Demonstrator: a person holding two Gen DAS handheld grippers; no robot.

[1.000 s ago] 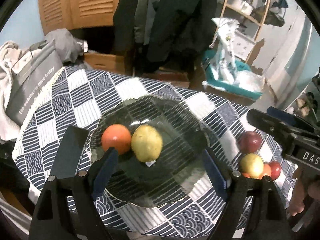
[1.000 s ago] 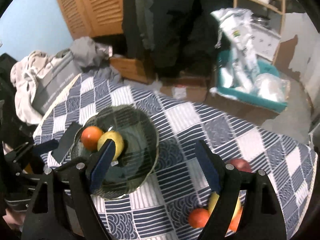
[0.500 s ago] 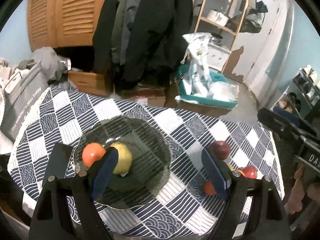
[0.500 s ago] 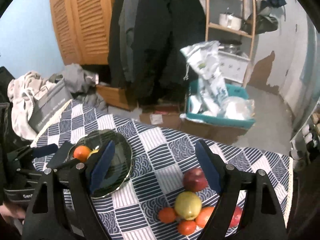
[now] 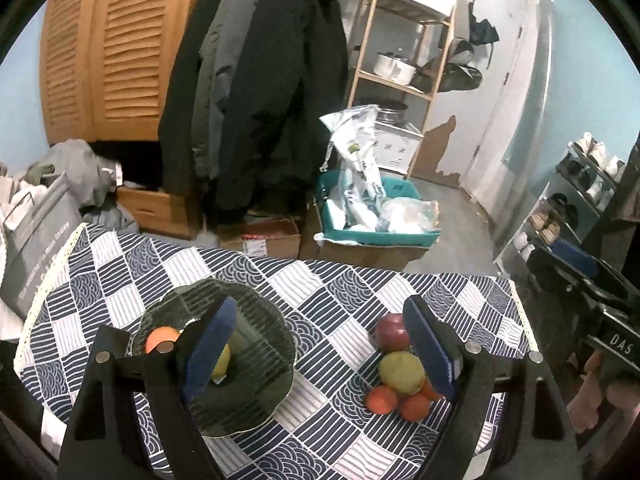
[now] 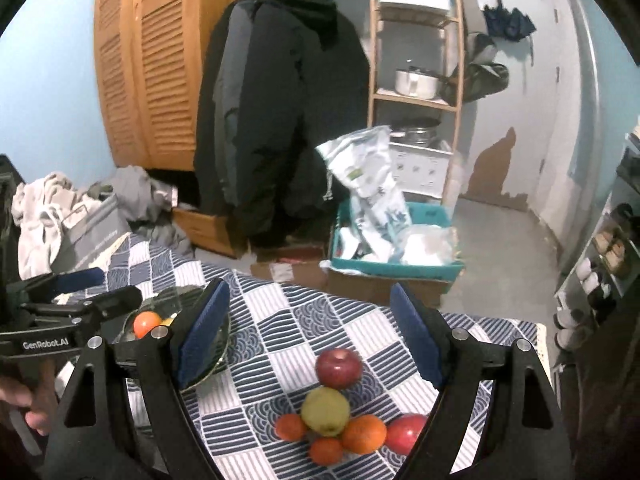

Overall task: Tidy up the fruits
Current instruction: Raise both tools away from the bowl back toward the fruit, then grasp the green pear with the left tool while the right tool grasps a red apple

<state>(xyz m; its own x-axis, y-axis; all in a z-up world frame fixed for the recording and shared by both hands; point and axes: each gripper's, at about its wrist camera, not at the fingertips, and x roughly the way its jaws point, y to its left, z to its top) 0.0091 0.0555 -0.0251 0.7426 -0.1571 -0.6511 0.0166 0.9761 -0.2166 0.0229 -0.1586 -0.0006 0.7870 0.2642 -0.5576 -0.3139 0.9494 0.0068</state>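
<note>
As both grippers, the left gripper (image 5: 320,352) and right gripper (image 6: 310,336), have drawn back with fingers spread and empty, two fruits sit in the glass bowl (image 5: 272,328) near the tabletop's left edge while the loose fruit pile (image 6: 336,412) toward its right edge awaits transfer.

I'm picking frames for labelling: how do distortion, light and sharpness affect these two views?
Left wrist view: fisheye bends the shelf, corners black; fruit pile fairly sharp. Right wrist view: same bending, dim indoor light, no harsh glare; glass bowl partly hidden.
</note>
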